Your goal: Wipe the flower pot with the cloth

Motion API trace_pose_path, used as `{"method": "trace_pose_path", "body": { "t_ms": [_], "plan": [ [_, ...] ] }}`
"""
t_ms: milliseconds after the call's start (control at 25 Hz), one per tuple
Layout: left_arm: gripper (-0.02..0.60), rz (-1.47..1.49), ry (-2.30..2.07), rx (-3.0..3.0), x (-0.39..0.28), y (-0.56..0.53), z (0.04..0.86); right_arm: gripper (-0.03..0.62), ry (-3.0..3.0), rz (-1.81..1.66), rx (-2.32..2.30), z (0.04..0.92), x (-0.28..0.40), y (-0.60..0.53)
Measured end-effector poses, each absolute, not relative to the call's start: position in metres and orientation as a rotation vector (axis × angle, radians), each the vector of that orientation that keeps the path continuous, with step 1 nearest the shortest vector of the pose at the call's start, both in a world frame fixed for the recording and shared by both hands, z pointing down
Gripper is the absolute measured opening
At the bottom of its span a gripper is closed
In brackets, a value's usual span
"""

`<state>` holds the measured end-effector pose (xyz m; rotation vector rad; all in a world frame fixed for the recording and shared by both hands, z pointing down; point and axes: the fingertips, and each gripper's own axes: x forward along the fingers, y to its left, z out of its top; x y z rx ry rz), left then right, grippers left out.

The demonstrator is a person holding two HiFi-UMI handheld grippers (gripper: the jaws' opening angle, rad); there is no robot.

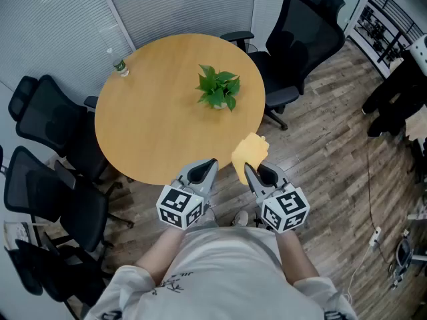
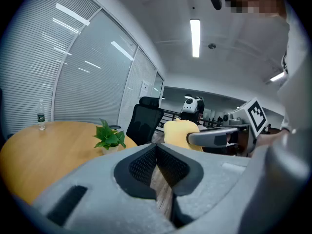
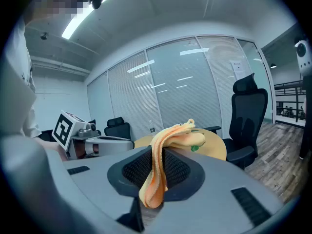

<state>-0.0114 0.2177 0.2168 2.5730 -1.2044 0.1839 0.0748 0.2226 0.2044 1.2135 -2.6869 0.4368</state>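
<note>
Two grippers are out in front of me at about belly height. My forearms come forward from my white sleeves and both tools point ahead, tipped slightly down. They sit side by side, close but not touching, just short of the near edge of the table.

My left gripper [image 1: 212, 162] has its jaws pressed together with nothing between them. My right gripper [image 1: 245, 167] is clamped on the soft yellow-orange cloth [image 1: 250, 153]. The cloth is pinched between the pads, with a fold hanging below the jaws. The rest bunches up past the tips and flops toward the table's edge.

Past that is the round light-wood table [image 1: 153, 119]. The small pale flower pot [image 1: 218, 104] with its green leafy plant [image 1: 217, 87] stands upright on the far right part of the top, well apart from both grippers.

Over at the far left rim there's a clear plastic bottle with a green label [image 1: 119, 64]. Black office chairs [image 1: 303, 25] ring the table on the wood-plank floor [image 1: 333, 145].
</note>
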Motion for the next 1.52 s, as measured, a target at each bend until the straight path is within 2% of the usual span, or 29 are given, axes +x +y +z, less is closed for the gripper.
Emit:
{"method": "trace_pose_path", "body": {
  "t_ms": [800,1520],
  "plan": [
    [0.011,0.144,-1.095,2.65,-0.066,0.219,0.213,0.058,-2.651,0.448,1.385,0.197,0.026,0.23],
    [0.011,0.165,-1.092,2.621,-0.076,0.192,0.233,0.058,-2.627,0.559,1.374,0.224,0.022,0.199]
  ]
}}
